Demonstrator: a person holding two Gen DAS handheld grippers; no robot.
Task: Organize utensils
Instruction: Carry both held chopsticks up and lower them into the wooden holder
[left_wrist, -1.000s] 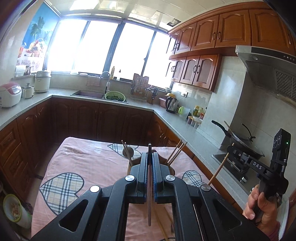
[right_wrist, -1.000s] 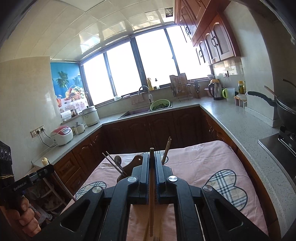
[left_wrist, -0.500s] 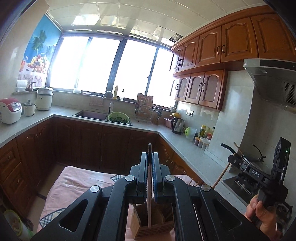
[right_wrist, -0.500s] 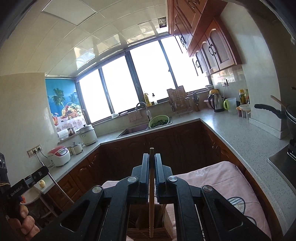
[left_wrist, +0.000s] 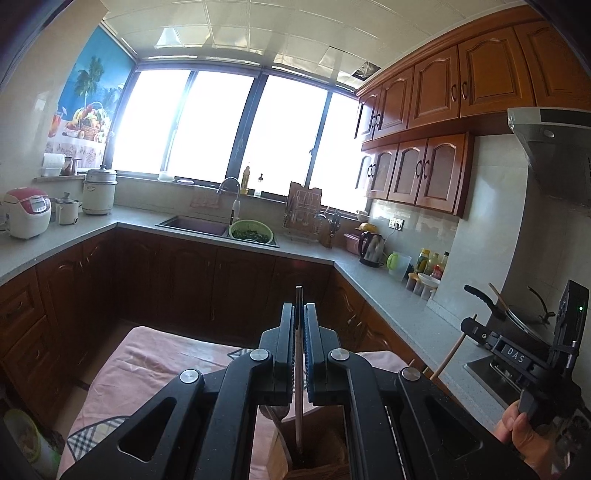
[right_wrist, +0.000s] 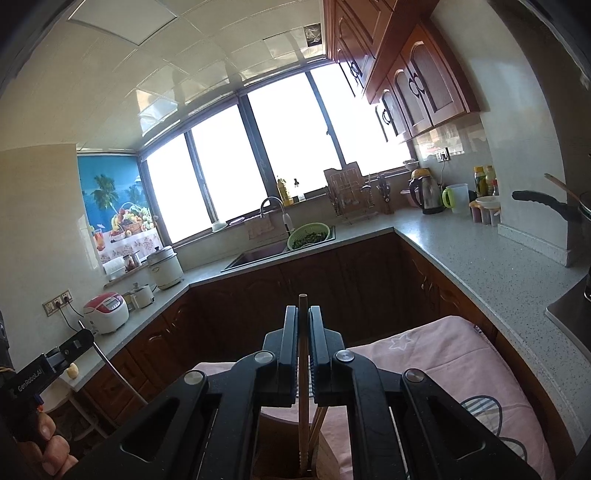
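Note:
My left gripper (left_wrist: 300, 306) is shut on a slim dark chopstick (left_wrist: 298, 373) held upright, whose lower end reaches into the wooden utensil holder (left_wrist: 321, 443) just below the jaws. In the right wrist view my right gripper (right_wrist: 303, 308) is shut on a wooden chopstick (right_wrist: 303, 373). Its lower end dips into the same holder (right_wrist: 277, 439), beside other chopsticks (right_wrist: 318, 424) standing there. Each gripper shows in the other's view: the right gripper (left_wrist: 476, 328) at the far right, the left gripper (right_wrist: 79, 341) at the far left, both in a hand.
The holder stands on a table with a pink cloth (left_wrist: 147, 373) (right_wrist: 428, 362). A grey L-shaped counter (right_wrist: 480, 258) runs behind and to the right, bearing a sink with a green colander (left_wrist: 251, 232), a kettle (left_wrist: 371, 247) and a wok (left_wrist: 517, 317) on the stove.
Both grippers have moved forward over the holder, which now lies right under the jaws. The table has dropped low in both views. Both grips are unchanged.

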